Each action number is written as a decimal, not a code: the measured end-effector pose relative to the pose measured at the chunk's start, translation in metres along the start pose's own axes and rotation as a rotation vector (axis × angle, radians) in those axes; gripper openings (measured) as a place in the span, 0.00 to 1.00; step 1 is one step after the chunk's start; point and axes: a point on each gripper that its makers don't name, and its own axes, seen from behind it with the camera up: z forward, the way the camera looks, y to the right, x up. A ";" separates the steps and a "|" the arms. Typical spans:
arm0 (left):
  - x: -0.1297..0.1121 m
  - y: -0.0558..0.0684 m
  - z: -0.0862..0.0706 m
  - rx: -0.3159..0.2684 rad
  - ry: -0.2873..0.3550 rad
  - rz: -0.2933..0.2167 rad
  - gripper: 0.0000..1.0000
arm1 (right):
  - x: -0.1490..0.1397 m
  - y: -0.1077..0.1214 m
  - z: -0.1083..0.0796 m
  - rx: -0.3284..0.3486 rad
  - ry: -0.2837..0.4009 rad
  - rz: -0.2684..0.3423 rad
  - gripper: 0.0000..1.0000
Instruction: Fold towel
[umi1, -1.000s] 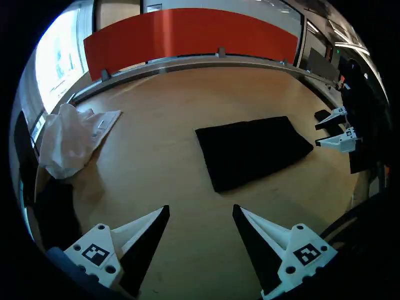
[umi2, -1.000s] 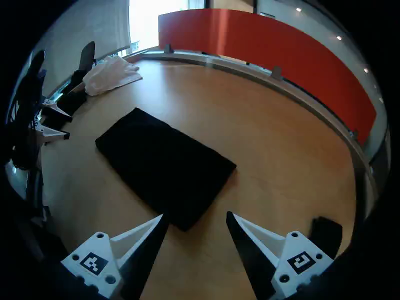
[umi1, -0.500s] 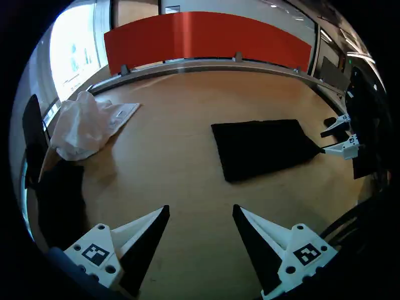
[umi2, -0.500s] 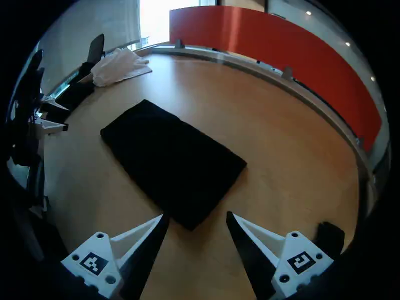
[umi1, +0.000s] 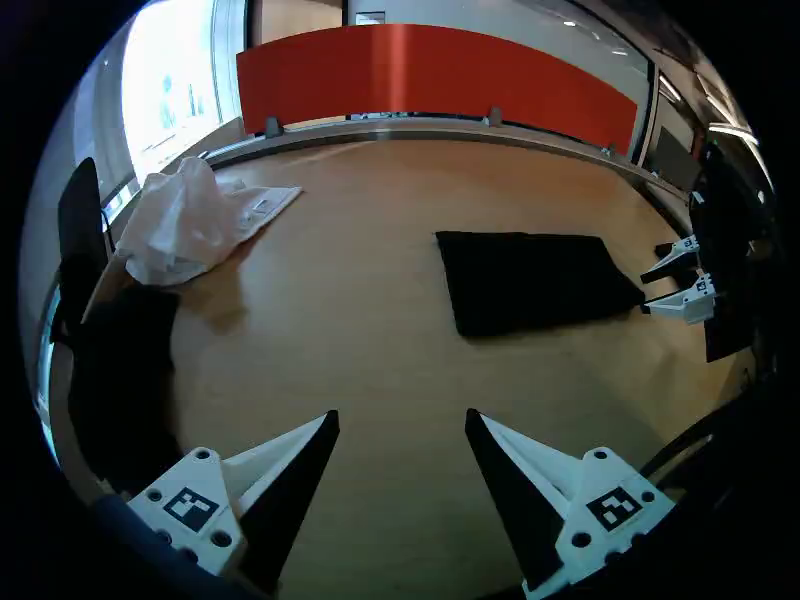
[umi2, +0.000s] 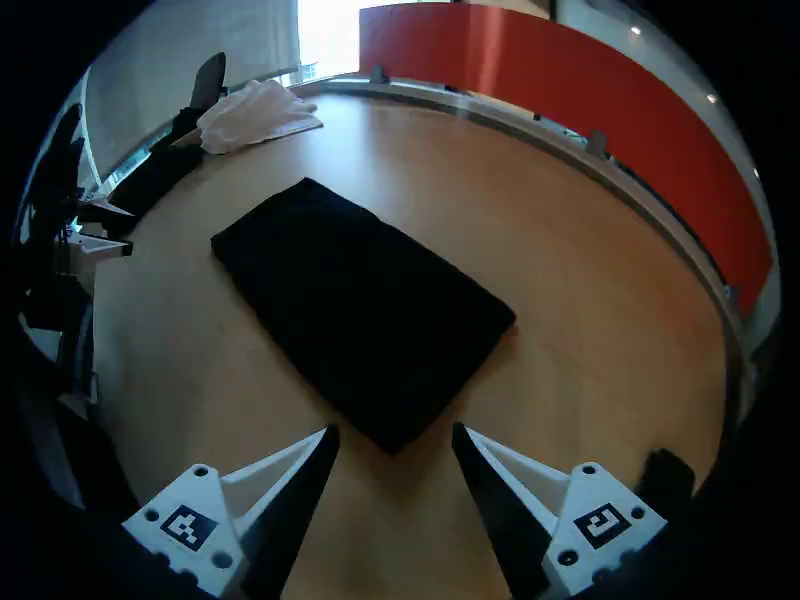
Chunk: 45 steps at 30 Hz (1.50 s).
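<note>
**Towel** (umi2: 365, 305): a black rectangle lying flat on the desk (umi2: 590, 300), with straight edges and no bunching. Whether it is one layer or several cannot be told.

**Right hand-held gripper** (umi2: 395, 428): fingers spread and grasping nothing, hovering just short of the towel's nearest corner. Judgement: it is stationed there because that corner is the natural pick point for a fold.

**Left hand-held gripper** (umi1: 400, 415): likewise released and empty, over bare desk and well apart from the towel's long side. In the left gripper view the right one appears at the towel's short edge, the end farthest from the white cloth. Its tips are close to the fabric, but contact cannot be confirmed.

**Crumpled white cloth** (umi1: 185, 220): well apart from the towel, toward the red partition (umi1: 440, 70). It is judged to be outside the working area and no obstruction.

**Assessment:** no corner is taken yet. The left hand-held gripper would need to come in to the towel before any two-handed lift.
</note>
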 end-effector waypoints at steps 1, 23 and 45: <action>0.000 0.000 -0.001 0.002 0.003 -0.002 0.94 | 0.000 0.000 0.000 0.002 -0.002 -0.002 0.86; -0.016 -0.005 -0.013 0.013 0.008 -0.008 0.94 | -0.008 0.003 0.003 0.042 -0.048 -0.052 0.21; -0.014 -0.008 -0.019 0.020 0.027 -0.016 0.94 | 0.030 0.022 -0.026 -0.024 0.016 -0.091 0.04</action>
